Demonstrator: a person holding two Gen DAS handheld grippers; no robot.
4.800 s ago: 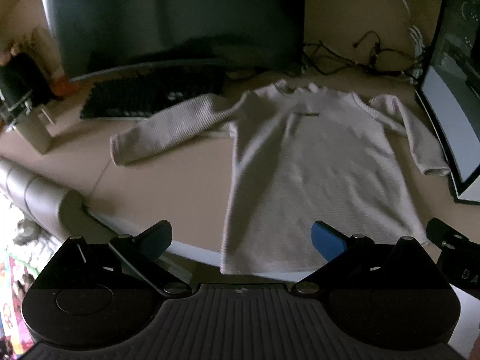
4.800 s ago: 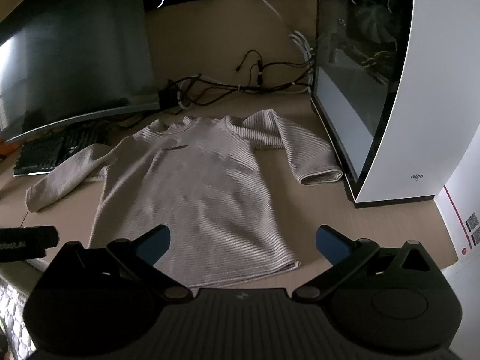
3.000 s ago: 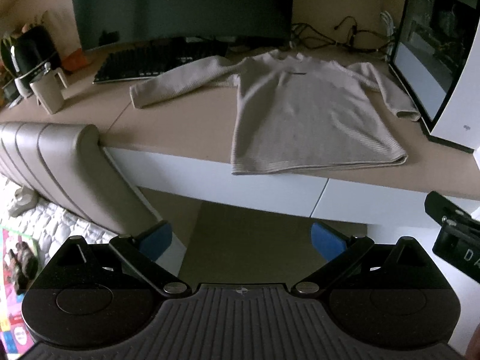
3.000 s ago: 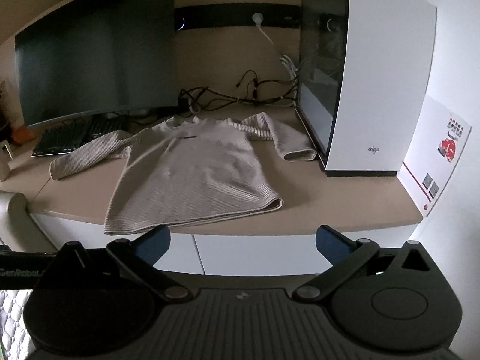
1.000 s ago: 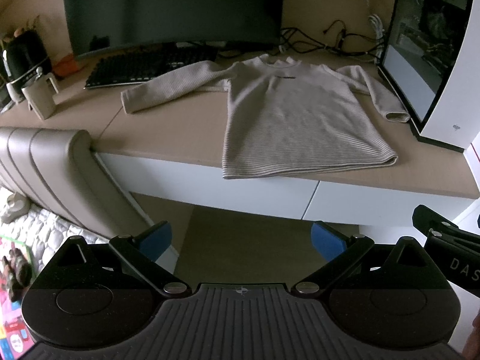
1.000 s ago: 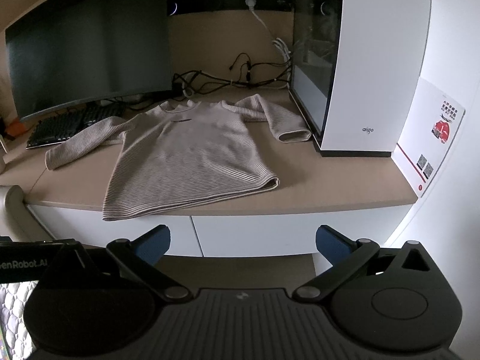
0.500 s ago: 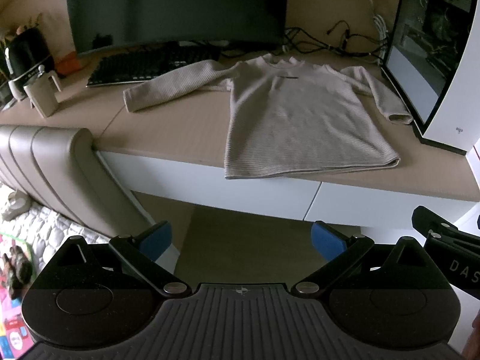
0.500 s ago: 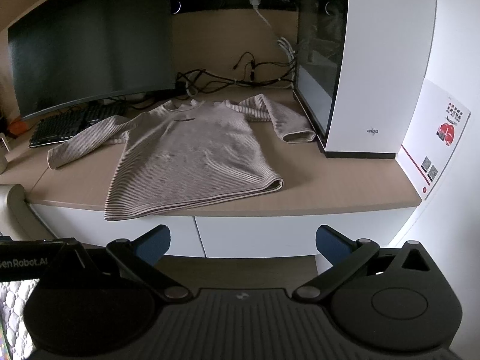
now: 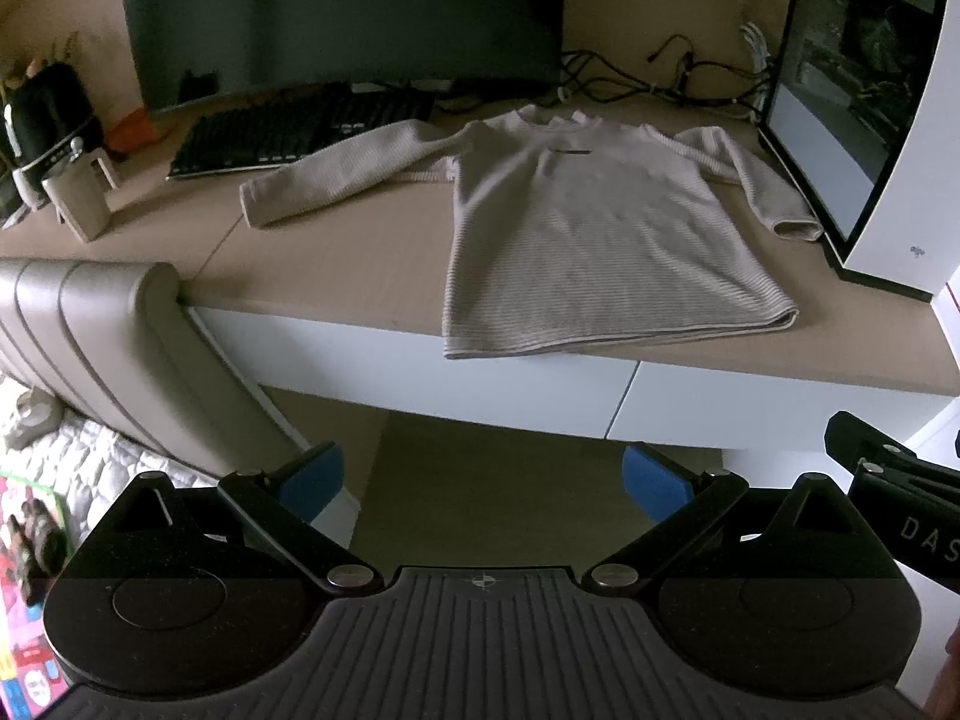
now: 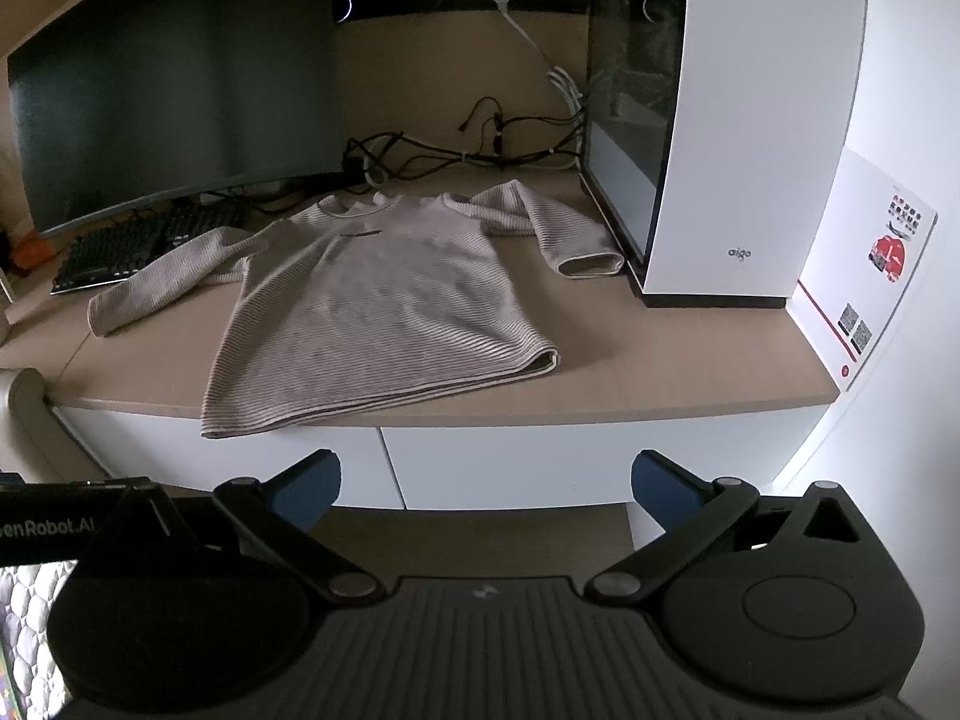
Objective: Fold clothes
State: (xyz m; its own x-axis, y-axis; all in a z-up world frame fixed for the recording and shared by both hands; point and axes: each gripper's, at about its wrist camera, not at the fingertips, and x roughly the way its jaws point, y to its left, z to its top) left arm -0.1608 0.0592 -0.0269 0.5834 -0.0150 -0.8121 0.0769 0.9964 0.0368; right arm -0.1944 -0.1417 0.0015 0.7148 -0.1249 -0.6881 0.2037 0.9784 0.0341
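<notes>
A beige ribbed long-sleeved sweater [image 9: 588, 240] [image 10: 384, 300] lies flat on the wooden desk [image 9: 336, 264] [image 10: 660, 366], neck toward the wall, hem at the front edge. Its left sleeve [image 9: 336, 174] stretches toward the keyboard; its right sleeve [image 10: 570, 234] bends beside the PC case. My left gripper [image 9: 483, 477] hangs open, back from the desk and below its edge, with nothing between the blue pads. My right gripper [image 10: 486, 480] is open too, equally far back and empty.
A dark curved monitor [image 9: 342, 18] and black keyboard [image 9: 288, 132] stand at the back left. A white PC case [image 10: 726, 120] is on the right, with cables [image 10: 456, 144] behind. A mug [image 9: 81, 204] sits far left. A padded headboard [image 9: 114, 336] abuts the desk's left end.
Both grippers backed away from the desk over the earlier frames, then edged slightly closer in the last second. The sweater has not moved. Both stayed open.
</notes>
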